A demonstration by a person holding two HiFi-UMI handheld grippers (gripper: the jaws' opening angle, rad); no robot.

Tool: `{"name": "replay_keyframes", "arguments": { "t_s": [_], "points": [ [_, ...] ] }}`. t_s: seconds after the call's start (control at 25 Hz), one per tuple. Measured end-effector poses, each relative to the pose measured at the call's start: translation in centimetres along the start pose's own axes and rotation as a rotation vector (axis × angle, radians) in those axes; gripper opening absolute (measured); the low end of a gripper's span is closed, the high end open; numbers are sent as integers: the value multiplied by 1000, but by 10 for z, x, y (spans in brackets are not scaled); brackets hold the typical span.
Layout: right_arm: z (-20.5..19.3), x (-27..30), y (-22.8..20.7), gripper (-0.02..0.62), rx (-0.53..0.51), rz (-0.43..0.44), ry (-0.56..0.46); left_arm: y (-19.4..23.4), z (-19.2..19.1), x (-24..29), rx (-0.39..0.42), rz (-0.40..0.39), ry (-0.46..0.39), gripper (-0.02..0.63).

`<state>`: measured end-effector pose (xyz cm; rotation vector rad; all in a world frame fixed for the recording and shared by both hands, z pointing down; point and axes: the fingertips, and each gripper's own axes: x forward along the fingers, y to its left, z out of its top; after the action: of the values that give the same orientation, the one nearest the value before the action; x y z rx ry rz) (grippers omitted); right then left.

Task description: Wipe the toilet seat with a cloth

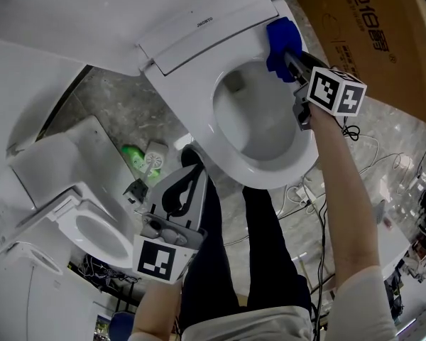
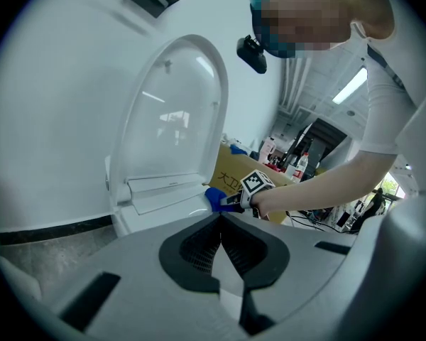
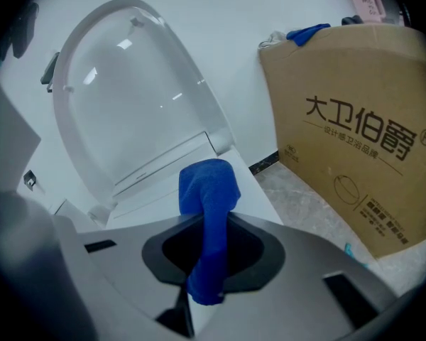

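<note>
The white toilet seat [image 1: 226, 146] lies down over the bowl, and its lid [image 2: 172, 112] stands raised against the wall. A blue cloth [image 1: 280, 42] presses on the seat's back right part, near the hinge. My right gripper [image 1: 288, 57] is shut on the cloth; in the right gripper view the cloth [image 3: 209, 196] hangs out from between the jaws of that gripper [image 3: 210, 224]. My left gripper [image 1: 189, 176] hangs low in front of the bowl beside the person's legs, shut and empty [image 2: 220, 223]. It looks toward the cloth [image 2: 214, 199].
A large cardboard box [image 1: 373, 27] stands on the floor right of the toilet, also in the right gripper view [image 3: 355, 133]. A second toilet [image 1: 92, 233] sits at lower left. A green bottle [image 1: 135, 158] and cables [image 1: 305, 190] lie on the grey floor.
</note>
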<state>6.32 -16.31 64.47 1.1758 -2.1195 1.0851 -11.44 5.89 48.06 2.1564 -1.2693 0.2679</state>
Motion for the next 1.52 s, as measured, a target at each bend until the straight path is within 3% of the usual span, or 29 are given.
{"name": "replay_keyframes", "arguments": {
  "t_s": [0.36, 1.08, 1.52],
  "points": [
    [-2, 16, 24, 50, -131, 15, 57, 5, -2, -3, -5, 2, -3, 9],
    [-5, 23, 38, 50, -156, 42, 59, 10, -1, -5, 2, 11, -6, 9],
    [-6, 19, 43, 50, -73, 89, -12, -4, 1, -7, 12, 6, -3, 9]
  ]
}}
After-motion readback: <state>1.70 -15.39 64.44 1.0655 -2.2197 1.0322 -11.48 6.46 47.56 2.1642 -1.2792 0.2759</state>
